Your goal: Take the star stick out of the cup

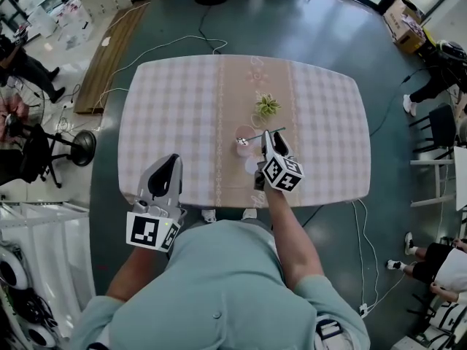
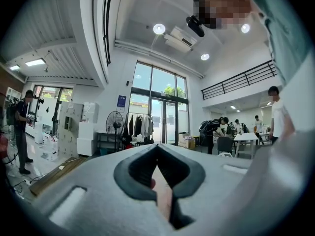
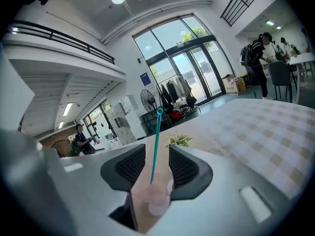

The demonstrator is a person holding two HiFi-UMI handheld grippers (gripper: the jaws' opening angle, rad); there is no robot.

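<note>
A thin teal star stick (image 3: 154, 146) stands tilted in a small pink cup (image 3: 156, 200) on the checked tablecloth (image 1: 321, 122). In the head view the cup (image 1: 243, 135) sits near the table's middle, and the stick (image 1: 253, 136) leans out to the right. My right gripper (image 3: 157, 150) is open. The stick rises between its two pads without touching either, and the cup sits low between the jaws. From above, the right gripper (image 1: 267, 137) reaches just right of the cup. My left gripper (image 1: 173, 160) hangs over the table's front edge, far left of the cup, with its tips together (image 2: 157, 147) on nothing.
A small green plant (image 1: 267, 106) lies on the cloth just beyond the cup, and shows past the right jaw as the plant (image 3: 179, 140). Cables run across the floor around the table. Chairs and seated people are at the right and left margins.
</note>
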